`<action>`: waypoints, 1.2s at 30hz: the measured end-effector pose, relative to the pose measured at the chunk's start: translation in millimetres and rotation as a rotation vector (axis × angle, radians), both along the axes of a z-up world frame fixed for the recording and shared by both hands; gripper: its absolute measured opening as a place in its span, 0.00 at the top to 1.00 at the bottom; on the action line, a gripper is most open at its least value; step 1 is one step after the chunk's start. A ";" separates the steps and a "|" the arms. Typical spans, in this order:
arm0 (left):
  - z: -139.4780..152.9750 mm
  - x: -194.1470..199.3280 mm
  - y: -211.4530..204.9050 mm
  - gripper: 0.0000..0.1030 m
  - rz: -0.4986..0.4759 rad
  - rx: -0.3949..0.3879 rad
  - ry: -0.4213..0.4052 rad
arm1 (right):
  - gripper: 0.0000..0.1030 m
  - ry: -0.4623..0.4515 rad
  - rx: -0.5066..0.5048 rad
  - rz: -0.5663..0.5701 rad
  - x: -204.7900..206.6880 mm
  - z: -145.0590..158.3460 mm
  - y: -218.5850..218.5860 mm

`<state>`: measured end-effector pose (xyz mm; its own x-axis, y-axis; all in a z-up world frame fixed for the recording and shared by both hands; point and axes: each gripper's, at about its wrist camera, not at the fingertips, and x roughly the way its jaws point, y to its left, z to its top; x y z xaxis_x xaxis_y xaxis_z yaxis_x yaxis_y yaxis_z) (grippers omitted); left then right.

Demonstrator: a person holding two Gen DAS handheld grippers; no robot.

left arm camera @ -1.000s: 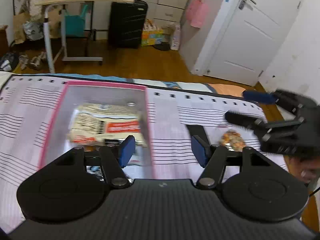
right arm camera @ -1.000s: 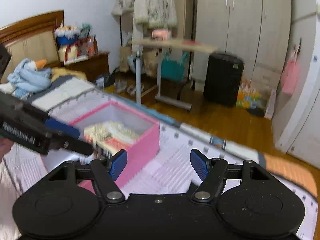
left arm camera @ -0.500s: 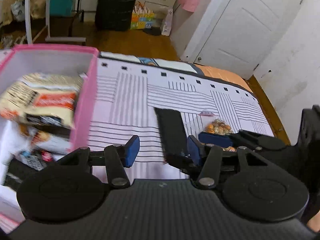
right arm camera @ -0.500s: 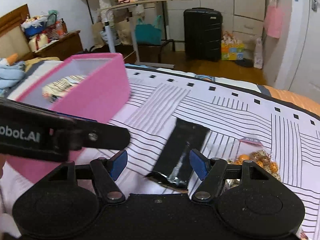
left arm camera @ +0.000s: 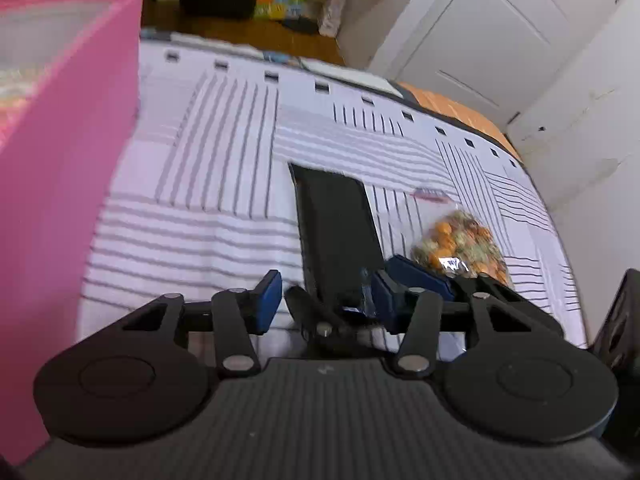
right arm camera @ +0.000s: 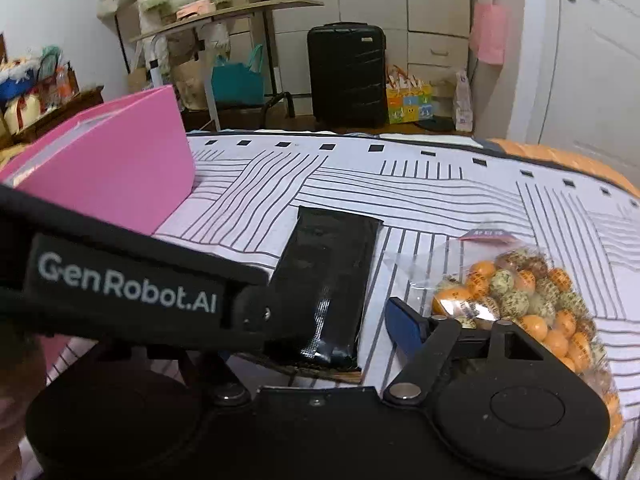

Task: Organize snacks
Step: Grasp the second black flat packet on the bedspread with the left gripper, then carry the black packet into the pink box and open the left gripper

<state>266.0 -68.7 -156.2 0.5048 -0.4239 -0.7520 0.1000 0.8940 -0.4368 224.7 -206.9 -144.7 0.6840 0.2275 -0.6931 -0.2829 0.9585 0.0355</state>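
- Right wrist view: a glossy black packet (right arm camera: 328, 280) lies flat on the striped bedspread (right arm camera: 420, 196) at frame centre, its near end between the right gripper (right arm camera: 320, 332)'s fingers; only the blue right pad shows, so I cannot tell how those jaws stand.
- A clear bag of orange and speckled sweets (right arm camera: 532, 300) lies just right of the packet, a small pink label at its top, print unreadable.
- "GenRobot.AI" reads on the left gripper (left arm camera: 326, 300) crossing lower left; its jaws stand apart.
- Pink box (right arm camera: 108, 172) stands upper left; bare bedspread lies between it and the packet.
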 end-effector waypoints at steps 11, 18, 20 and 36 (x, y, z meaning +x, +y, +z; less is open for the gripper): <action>-5.1 -6.5 1.8 0.65 0.001 -0.093 -0.001 | 0.47 0.004 0.035 -0.120 -21.2 4.1 6.3; 0.5 -21.3 2.9 0.65 -0.020 -0.104 0.069 | 0.47 0.062 -0.058 -0.111 -45.4 19.2 15.4; 2.4 -29.4 1.7 0.65 -0.038 -0.097 0.077 | 0.47 0.069 -0.059 -0.108 -55.5 25.0 17.3; 84.5 -97.6 2.7 0.65 -0.085 0.041 0.013 | 0.48 0.010 -0.081 0.017 -108.7 111.7 35.7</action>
<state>168.4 -66.0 -71.7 0.4582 -0.4337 -0.7759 0.1709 0.8996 -0.4019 116.0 -171.2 -33.0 0.6735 0.1819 -0.7164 -0.2992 0.9534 -0.0392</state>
